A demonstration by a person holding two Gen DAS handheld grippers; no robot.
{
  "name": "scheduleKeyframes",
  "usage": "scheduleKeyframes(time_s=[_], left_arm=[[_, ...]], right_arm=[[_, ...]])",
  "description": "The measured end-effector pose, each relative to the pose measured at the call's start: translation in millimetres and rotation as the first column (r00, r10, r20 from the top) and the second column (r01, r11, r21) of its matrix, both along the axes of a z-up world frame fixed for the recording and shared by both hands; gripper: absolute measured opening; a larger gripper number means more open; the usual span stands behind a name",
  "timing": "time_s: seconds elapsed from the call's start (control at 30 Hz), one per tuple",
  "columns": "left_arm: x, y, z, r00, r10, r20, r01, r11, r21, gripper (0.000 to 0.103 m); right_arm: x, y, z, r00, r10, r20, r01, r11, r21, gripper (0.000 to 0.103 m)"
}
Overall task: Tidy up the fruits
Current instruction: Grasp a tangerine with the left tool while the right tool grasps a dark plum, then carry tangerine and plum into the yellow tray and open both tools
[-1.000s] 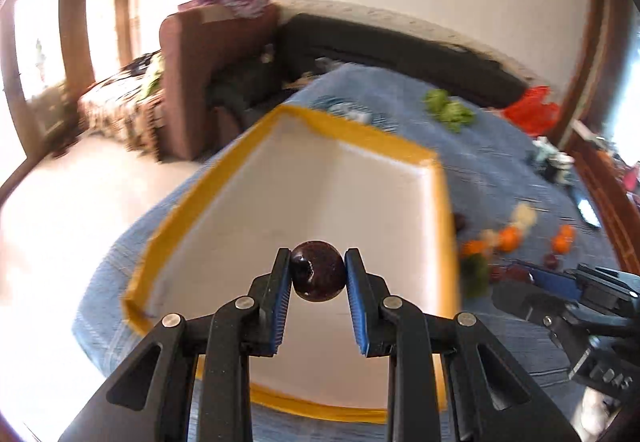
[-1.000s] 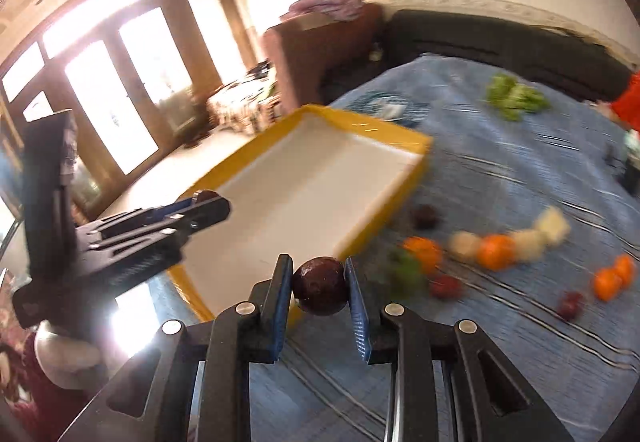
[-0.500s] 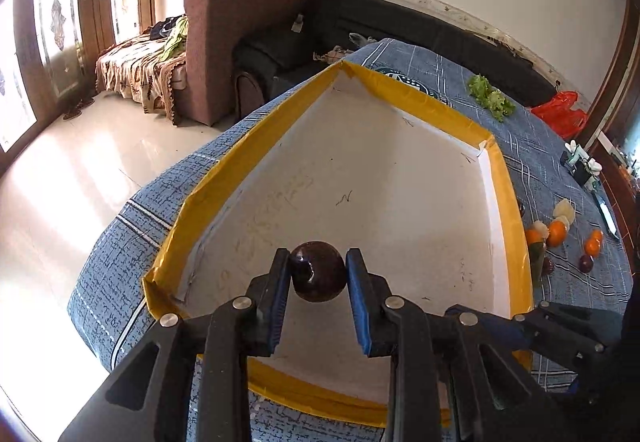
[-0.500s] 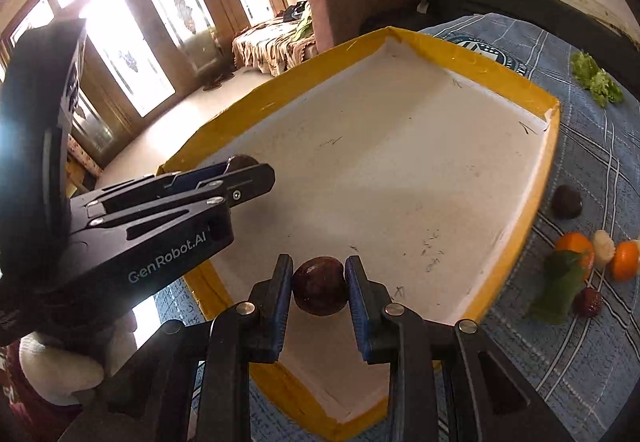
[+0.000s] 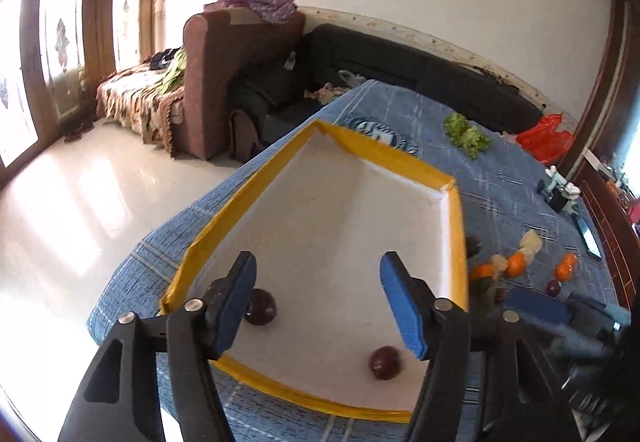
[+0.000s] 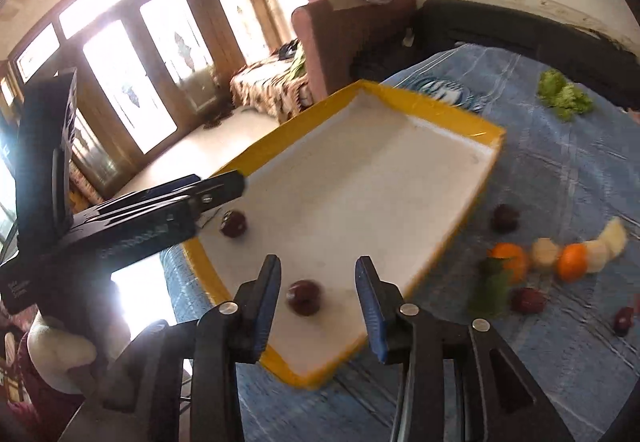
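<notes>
A white tray with a yellow rim point(image 5: 454, 226) point(image 6: 452, 234) lies on the blue cloth. Two dark red plums lie in its near end: one at the left point(image 5: 260, 307) point(image 6: 234, 223), one further right point(image 5: 385, 362) point(image 6: 304, 296). My left gripper point(image 5: 318, 298) is open and empty above the tray; it also shows in the right wrist view point(image 6: 224, 184). My right gripper point(image 6: 318, 292) is open and empty above the second plum. More fruit lies on the cloth right of the tray: oranges point(image 6: 574, 261), pale pieces point(image 6: 546, 251) and dark plums point(image 6: 505, 217).
A green leafy bunch point(image 5: 466, 130) point(image 6: 564, 96) lies at the far side of the cloth. A red bag point(image 5: 546, 136) and small items point(image 5: 560, 190) sit near the right edge. A sofa point(image 5: 400, 62) stands behind the table. Bare floor point(image 5: 80, 194) lies to the left.
Both grippers have opened and let go of their plums, which now lie in the tray's near end. Both grippers have lifted back a little.
</notes>
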State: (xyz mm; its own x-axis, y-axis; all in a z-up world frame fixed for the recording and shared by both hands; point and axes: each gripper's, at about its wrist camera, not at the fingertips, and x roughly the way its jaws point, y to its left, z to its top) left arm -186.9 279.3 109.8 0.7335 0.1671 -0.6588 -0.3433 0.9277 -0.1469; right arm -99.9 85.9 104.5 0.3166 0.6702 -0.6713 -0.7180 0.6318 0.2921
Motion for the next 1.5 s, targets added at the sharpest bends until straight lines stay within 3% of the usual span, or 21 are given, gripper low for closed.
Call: scheduleKeyframes(time_s=[0.13, 0.3, 0.43, 0.63, 0.83, 1.0, 1.07, 1.17, 1.2, 1.23, 1.3, 1.5], left_arm=[[16.1, -38.7, 9.2, 0.994, -0.109, 0.012, 0.108, 0.994, 0.014, 0.071], [44.8, -93.9, 1.0, 0.97, -0.242, -0.025, 0.242, 0.97, 0.006, 0.071], [67.6, -137.1, -8.8, 0.94, -0.337, -0.052, 0.338, 0.941, 0.007, 0.071], [101.2, -184.5, -30.5, 0.894, -0.434, -0.115, 0.439, 0.898, 0.02, 0.071], [146.9, -209.3, -46.2, 0.853, -0.495, -0.169, 0.506, 0.862, 0.034, 0.071], [178.3, -237.1, -67.3, 0.794, -0.548, -0.263, 0.592, 0.796, 0.129, 0.07], [184.9, -245.7, -75.8, 0.772, -0.56, -0.299, 0.619, 0.769, 0.158, 0.07], [188.3, -252.1, -87.9, 0.746, -0.573, -0.34, 0.647, 0.743, 0.168, 0.045], [187.1, -255.7, -89.8, 0.756, -0.559, -0.342, 0.642, 0.735, 0.218, 0.034], [187.7, -257.8, -92.9, 0.75, -0.557, -0.357, 0.647, 0.73, 0.22, 0.033], [187.9, -256.7, -93.6, 0.757, -0.556, -0.344, 0.638, 0.742, 0.206, 0.032], [173.1, -245.2, -73.0, 0.807, -0.524, -0.273, 0.578, 0.797, 0.177, 0.032]], right_arm=[[26.2, -86.1, 9.7, 0.983, -0.179, 0.033, 0.179, 0.984, 0.013, 0.052], [63.0, -191.6, -4.4, 0.907, -0.421, 0.003, 0.421, 0.907, -0.028, 0.052], [77.7, -237.2, -18.6, 0.862, -0.505, -0.034, 0.503, 0.863, -0.049, 0.051], [98.1, -229.8, -45.4, 0.877, -0.472, -0.086, 0.47, 0.882, -0.044, 0.051], [113.7, -197.5, -66.6, 0.894, -0.445, -0.058, 0.439, 0.894, -0.09, 0.051], [118.6, -188.7, -76.0, 0.903, -0.427, -0.04, 0.422, 0.901, -0.1, 0.051], [120.5, -189.7, -82.2, 0.9, -0.435, -0.039, 0.428, 0.896, -0.117, 0.046], [124.1, -194.1, -85.0, 0.896, -0.438, -0.069, 0.43, 0.896, -0.105, 0.042], [123.6, -194.0, -84.5, 0.894, -0.444, -0.059, 0.435, 0.893, -0.117, 0.039], [123.3, -193.6, -85.2, 0.894, -0.444, -0.057, 0.435, 0.892, -0.124, 0.031], [122.3, -193.9, -85.3, 0.895, -0.442, -0.057, 0.433, 0.893, -0.126, 0.03], [118.5, -200.3, -81.6, 0.887, -0.457, -0.062, 0.45, 0.887, -0.102, 0.03]])
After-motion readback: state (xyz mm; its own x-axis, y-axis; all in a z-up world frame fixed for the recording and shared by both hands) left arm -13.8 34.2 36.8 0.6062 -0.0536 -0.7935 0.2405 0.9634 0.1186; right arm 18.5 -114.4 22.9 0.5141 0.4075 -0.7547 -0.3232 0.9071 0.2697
